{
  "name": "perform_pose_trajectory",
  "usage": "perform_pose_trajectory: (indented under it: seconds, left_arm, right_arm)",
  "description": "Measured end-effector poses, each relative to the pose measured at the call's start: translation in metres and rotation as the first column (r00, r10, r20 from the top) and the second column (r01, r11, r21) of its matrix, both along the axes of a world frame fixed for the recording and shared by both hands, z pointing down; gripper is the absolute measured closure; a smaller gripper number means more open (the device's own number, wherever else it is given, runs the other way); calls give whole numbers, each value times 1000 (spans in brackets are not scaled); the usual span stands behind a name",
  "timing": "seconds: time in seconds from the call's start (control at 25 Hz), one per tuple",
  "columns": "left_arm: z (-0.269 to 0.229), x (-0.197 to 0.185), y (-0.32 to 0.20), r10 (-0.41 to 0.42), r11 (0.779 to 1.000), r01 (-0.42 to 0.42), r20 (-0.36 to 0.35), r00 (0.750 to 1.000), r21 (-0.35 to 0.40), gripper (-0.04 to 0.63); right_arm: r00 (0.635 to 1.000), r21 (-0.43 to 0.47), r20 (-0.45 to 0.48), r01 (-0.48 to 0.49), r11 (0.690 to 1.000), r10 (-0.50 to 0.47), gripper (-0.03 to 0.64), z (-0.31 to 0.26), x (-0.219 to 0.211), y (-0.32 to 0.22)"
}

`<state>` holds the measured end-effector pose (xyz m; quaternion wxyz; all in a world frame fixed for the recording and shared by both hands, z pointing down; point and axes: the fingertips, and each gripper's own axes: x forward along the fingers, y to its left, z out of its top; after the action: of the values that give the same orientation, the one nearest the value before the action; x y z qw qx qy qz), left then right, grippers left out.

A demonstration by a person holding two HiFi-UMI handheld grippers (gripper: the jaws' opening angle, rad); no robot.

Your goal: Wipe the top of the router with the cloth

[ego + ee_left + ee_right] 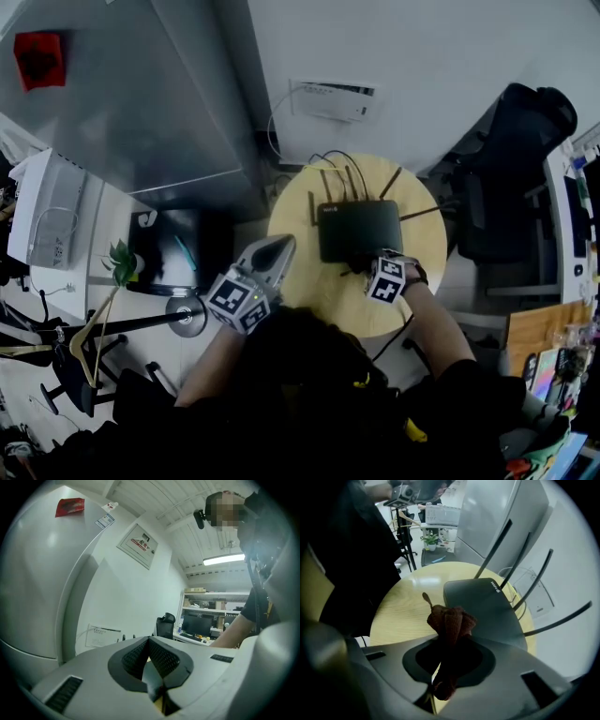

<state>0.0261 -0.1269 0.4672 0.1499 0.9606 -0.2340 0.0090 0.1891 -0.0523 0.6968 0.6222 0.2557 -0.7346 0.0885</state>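
While the left gripper (149, 640) is hovering, fingers together and empty, the right gripper (448, 644) is pinching the cloth (450, 619) beside the router (487, 606).

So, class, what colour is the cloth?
The cloth is reddish-brown, clearest in the right gripper view.

In the head view the person's dark head and shoulders (300, 375) cover the near rim of the round bench (300, 202). The marker cube on the right tongs (364, 266) hides their jaws, and the cloth (449, 620) cannot be made out there. In the right gripper view the cloth's lower end sinks into shadow between the jaws clamped on it, and its bunch covers the near corner of the router (487, 606). The router's white print is too small to read. In the left gripper view the body of the left tongs (149, 641) blocks the bench, save a yellow sliver, and the router, save its antenna tips (123, 637).
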Motion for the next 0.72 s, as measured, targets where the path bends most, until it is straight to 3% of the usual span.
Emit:
perform_pose_trajectory:
  seconds: [0.12,0.4,0.72]
  left_arm:
    - [-2,7,-7,5,1000,-5,1,1000,14,603]
    - [2,11,-15,-35,999,34,40,999,2,603]
    - [12,-26,-19,-135,991,136,68,988,-10,603]
  right_arm:
    - [999,7,11,48,999,-48,551,-11,11,-10]
    - [987,216,-163,30,976,5,551,-38,86,-96]
    - [955,258,-297,83,963,-3,551,-19,114,-142]
